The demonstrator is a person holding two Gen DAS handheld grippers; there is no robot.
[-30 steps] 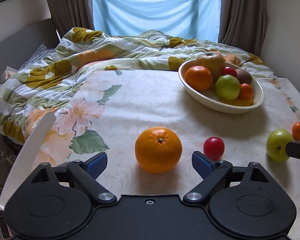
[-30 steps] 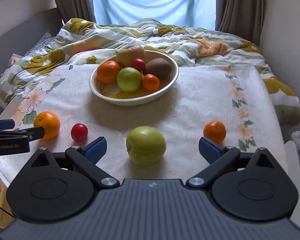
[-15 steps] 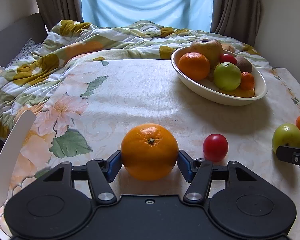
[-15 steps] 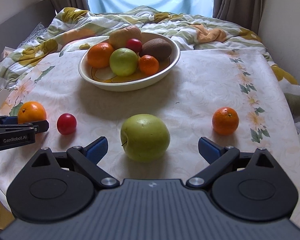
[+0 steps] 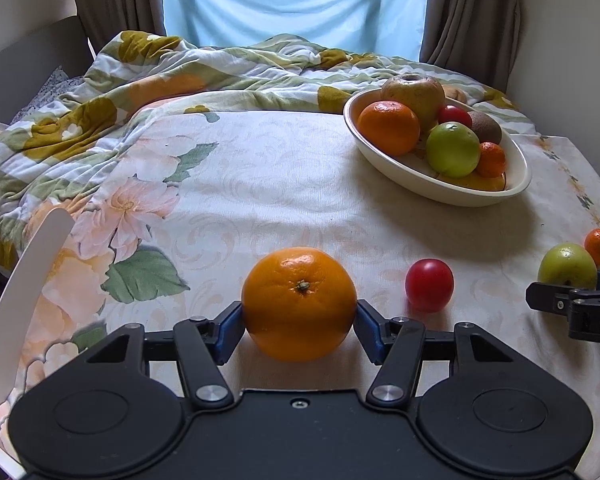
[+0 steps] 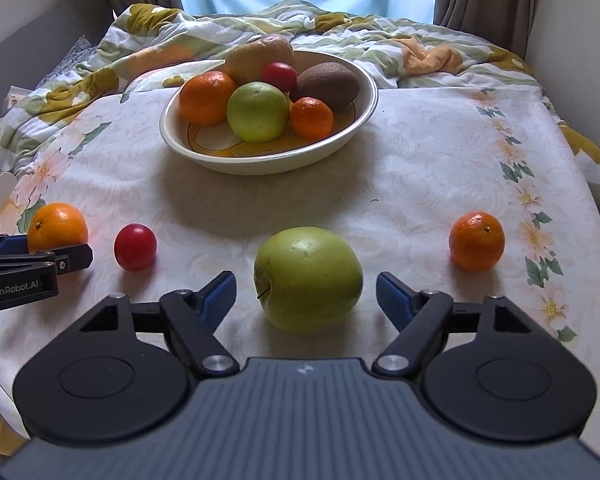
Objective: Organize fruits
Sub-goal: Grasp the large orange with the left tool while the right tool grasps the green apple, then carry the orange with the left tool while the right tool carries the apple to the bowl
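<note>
My left gripper (image 5: 299, 322) is shut on a large orange (image 5: 299, 303) that rests low over the floral tablecloth; it also shows in the right wrist view (image 6: 57, 227). My right gripper (image 6: 306, 294) is open around a green apple (image 6: 308, 278), its blue pads a little apart from the fruit on both sides. A small red fruit (image 5: 429, 285) lies between the two grippers. A small mandarin (image 6: 476, 241) lies to the right of the apple. The cream bowl (image 6: 356, 128) at the back holds several fruits.
A rumpled floral quilt (image 5: 100, 104) lies behind and left of the table. A white chair back (image 5: 24, 280) stands at the table's left edge. The wall and curtains close off the far right side.
My left gripper closed on the orange and holds it. My right gripper moved forward so the green apple sits between its narrower but open jaws.
</note>
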